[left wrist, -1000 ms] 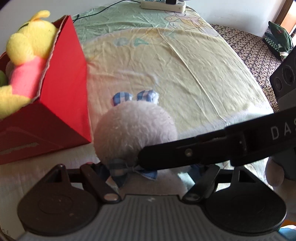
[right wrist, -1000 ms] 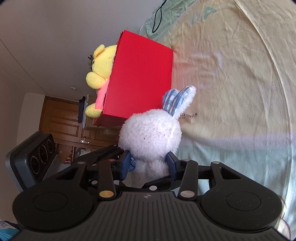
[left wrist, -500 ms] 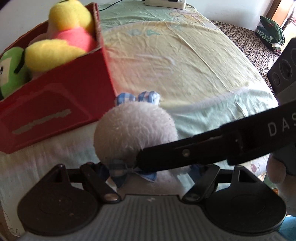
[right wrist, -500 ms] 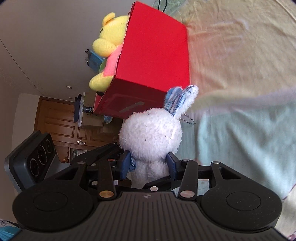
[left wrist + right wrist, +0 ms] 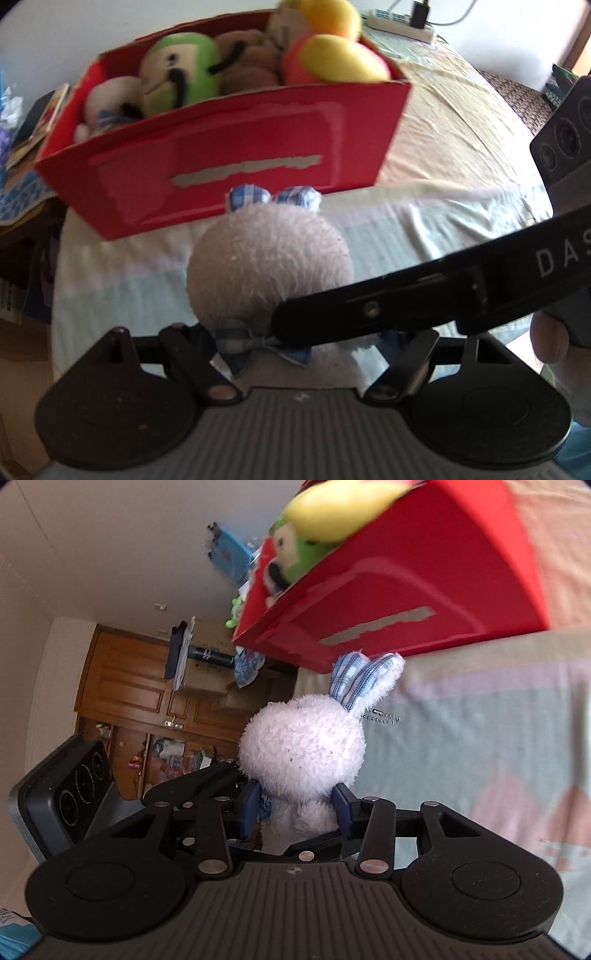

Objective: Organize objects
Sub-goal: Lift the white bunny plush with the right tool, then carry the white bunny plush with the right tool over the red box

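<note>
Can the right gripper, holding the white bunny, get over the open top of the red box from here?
Probably yes. The right gripper is clamped on the white bunny, and the red box sits just ahead on the bed with nothing between them. Its top is open but crowded with plush toys, so space is tight.

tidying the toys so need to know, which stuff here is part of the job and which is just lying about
Part of the job:
white bunny plush, gripped by right gripper and left gripper
red box of plush toys

Lying about:
power strip
wooden wardrobe
bedsheet
</note>
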{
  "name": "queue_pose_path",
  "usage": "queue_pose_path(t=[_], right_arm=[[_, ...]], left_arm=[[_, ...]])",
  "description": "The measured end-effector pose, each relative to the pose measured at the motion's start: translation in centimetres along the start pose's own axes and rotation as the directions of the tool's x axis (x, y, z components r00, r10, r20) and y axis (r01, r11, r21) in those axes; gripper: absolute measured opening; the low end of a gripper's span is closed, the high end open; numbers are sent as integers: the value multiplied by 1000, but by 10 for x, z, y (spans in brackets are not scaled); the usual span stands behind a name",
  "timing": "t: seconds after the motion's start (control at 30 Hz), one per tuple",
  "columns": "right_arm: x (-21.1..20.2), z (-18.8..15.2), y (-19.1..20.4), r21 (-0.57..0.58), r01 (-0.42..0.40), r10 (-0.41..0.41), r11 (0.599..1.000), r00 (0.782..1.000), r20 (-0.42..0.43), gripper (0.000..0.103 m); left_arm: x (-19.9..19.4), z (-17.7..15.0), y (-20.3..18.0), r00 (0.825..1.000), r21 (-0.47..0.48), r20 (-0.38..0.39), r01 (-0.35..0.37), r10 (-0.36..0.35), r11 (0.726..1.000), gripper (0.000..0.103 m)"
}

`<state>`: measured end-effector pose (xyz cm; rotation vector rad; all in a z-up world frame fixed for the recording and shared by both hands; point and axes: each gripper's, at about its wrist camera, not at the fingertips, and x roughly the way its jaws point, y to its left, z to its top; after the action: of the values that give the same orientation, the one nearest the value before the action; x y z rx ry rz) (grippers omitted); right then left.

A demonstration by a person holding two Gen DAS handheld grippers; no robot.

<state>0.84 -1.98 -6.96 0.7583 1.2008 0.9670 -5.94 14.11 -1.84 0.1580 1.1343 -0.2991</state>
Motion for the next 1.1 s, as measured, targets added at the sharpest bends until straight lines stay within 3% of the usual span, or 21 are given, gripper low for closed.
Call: queue_pose_path(t=[0.27,0.53,0.8,1.1], right_arm=[[39,15,42,-92,-37,34,995,999,-32,46],[58,24,74,-171,-72,73,983,997,1,46],[60,37,96,-239,-88,102,967,994,50,46],[35,56,103,-296,-62,100,953,988,115,47]], left_arm=[[-33,-15,51,996,-75,70,-43,48,996,80],[-61,-9,78,984,-90,158,-69,82,994,80],[-82,4,87,967,-96,236,-77,98,992,80],[-89,34,75,950,-65,301,-64,81,996,81]])
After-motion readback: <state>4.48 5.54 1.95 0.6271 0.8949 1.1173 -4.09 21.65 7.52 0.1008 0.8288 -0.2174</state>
